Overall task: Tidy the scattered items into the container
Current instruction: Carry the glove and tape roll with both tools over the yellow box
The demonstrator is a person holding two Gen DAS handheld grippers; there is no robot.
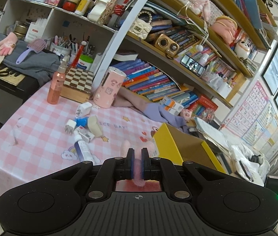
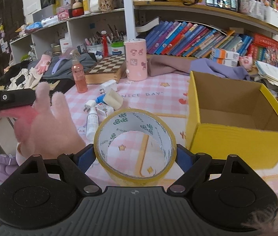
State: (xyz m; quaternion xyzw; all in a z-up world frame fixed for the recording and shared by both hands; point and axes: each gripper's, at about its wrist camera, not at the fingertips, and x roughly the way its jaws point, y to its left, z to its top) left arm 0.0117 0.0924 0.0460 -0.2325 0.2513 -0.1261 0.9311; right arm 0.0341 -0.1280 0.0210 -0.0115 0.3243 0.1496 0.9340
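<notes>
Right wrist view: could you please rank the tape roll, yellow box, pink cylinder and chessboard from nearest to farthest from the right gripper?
1. Tape roll, held in the right gripper.
2. Yellow box, right.
3. Pink cylinder, beyond centre.
4. Chessboard, back left, roughly level with the cylinder.

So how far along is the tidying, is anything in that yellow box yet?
Nothing yet: the yellow box looks empty. In hand: the left gripper pinches a pink glove, and the right gripper clamps a tape roll. Left on the table: white chargers, a small bottle and other bits.
</notes>
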